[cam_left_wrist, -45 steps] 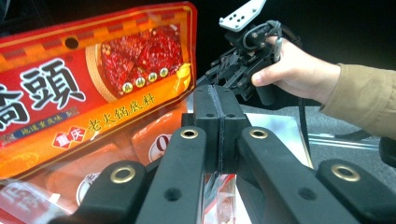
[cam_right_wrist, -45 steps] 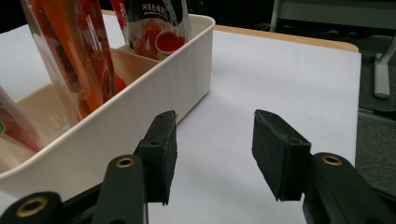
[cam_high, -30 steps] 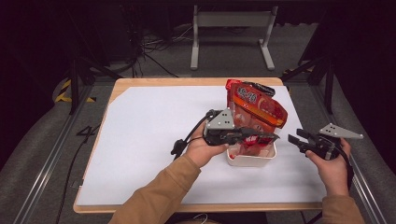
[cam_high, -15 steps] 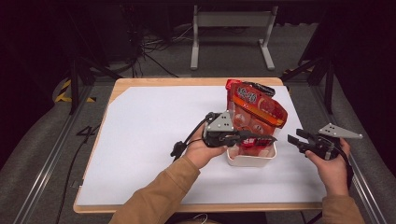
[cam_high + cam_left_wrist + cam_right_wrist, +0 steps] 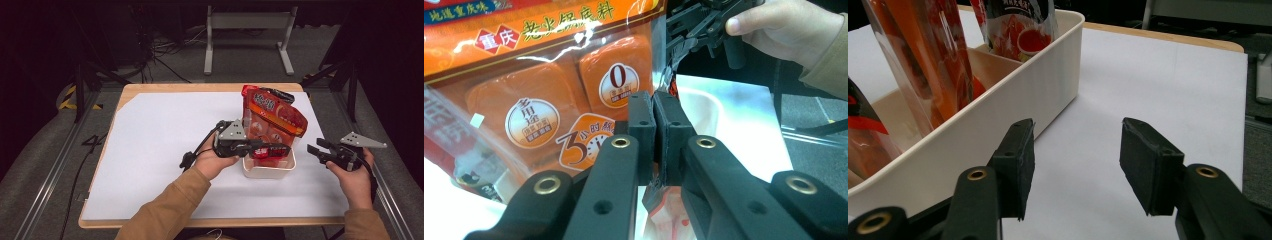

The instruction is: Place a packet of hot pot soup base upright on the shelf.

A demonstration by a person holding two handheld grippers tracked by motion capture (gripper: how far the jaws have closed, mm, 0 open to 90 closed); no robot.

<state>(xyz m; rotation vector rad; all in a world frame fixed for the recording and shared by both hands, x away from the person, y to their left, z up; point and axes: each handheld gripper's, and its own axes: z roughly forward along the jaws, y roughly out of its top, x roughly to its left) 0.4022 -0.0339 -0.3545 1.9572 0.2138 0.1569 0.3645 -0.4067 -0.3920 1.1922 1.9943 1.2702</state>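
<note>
Pouch [image 5: 272, 120]: orange, upright in white bin [image 5: 268, 171], edge pinched by left gripper [image 5: 280, 148] (steadying it); right gripper [image 5: 314, 150] beside bin, jaws wide, empty; 2 grippers.

You get even overhead light on the white table sheet [image 5: 160, 150], while the room around it falls to near black and the high view looks soft and grainy. In the left gripper view, glare streaks the orange packet [image 5: 539, 85]; the nearest jaw parts blur.
</note>
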